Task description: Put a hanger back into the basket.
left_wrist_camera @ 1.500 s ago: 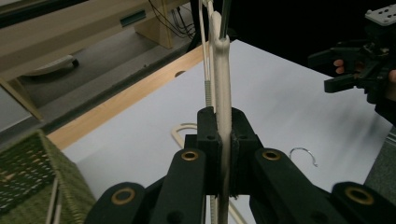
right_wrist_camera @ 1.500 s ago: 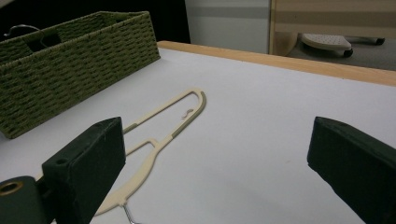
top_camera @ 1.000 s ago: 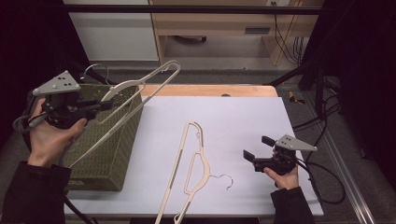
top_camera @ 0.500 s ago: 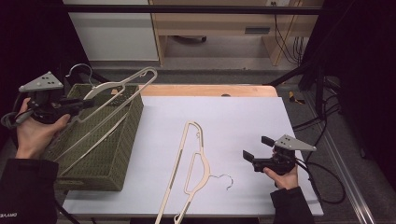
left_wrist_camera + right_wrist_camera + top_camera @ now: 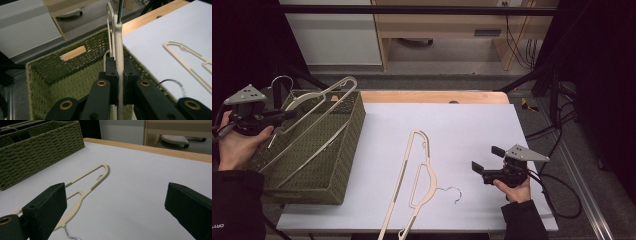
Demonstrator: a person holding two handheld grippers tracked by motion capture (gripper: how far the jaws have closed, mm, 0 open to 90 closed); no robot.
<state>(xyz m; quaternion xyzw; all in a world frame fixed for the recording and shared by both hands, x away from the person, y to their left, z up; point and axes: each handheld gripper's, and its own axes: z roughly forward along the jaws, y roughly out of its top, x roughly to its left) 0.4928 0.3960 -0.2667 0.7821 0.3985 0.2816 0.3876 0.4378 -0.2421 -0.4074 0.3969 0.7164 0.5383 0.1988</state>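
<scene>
A lab recording station: a white-topped bench [image 5: 472, 125] stands hemmed by black curtains [image 5: 597, 60], with bundled cables [image 5: 517, 25] trailing over the floor behind the bench, beside plain wooden furniture [image 5: 432, 25].

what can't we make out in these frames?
- Basket floor: high view, hidden by its walls and the held hanger.
- Held hanger's lower end: left gripper view, cut off behind the left gripper.
- Table hanger lower tip: high view, cut off by the bottom edge.
- Its hook: right gripper view, cut off at the bottom edge, near the right gripper.
</scene>
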